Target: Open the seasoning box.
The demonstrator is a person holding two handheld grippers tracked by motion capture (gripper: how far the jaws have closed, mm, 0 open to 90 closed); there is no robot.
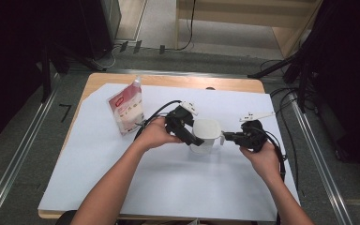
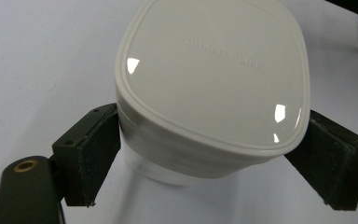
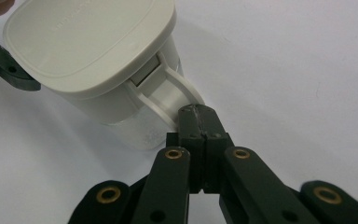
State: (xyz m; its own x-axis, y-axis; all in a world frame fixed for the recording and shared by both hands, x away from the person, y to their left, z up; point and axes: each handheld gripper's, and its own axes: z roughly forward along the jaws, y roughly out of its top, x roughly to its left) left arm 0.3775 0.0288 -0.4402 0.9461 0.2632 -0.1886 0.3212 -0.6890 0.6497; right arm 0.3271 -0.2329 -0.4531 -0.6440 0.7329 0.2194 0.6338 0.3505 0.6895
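Container: white lidded jug [image 1: 206, 135] stands upright on the white sheet [image 1: 168, 187], near the middle of the table, between the two grippers.
Lid: white lid [image 2: 214, 74] sits closed on the jug; faint raised lettering on its top, glossy with small light reflections.
Handle: jug handle [image 3: 172, 95] points to the right side of the scene, toward the right gripper.
Left gripper: left gripper [image 1: 186, 132] comes in from the left; in the left gripper view its two black pads [image 2: 100, 149] flank the rim of the lid, one on each side. The left pad touches the lid edge; the right pad sits against the other edge. Reads as grasping the jug at lid height.
Right gripper: right gripper [image 3: 199, 119] reaches in from the right, jaws clenched together with no gap between them; the tips rest against the outer curve of the handle. Cannot tell whether any part of the handle is pinched between them.
Hands: left hand [image 1: 154, 133] and right hand [image 1: 262, 159] each hold a gripper body, forearms entering from the near edge.
Other item: red-and-white pouch [image 1: 126, 110] stands on the sheet at far left, well apart from the jug.
Surface: wooden table [image 1: 178, 82] shows beyond the far edge of the sheet.
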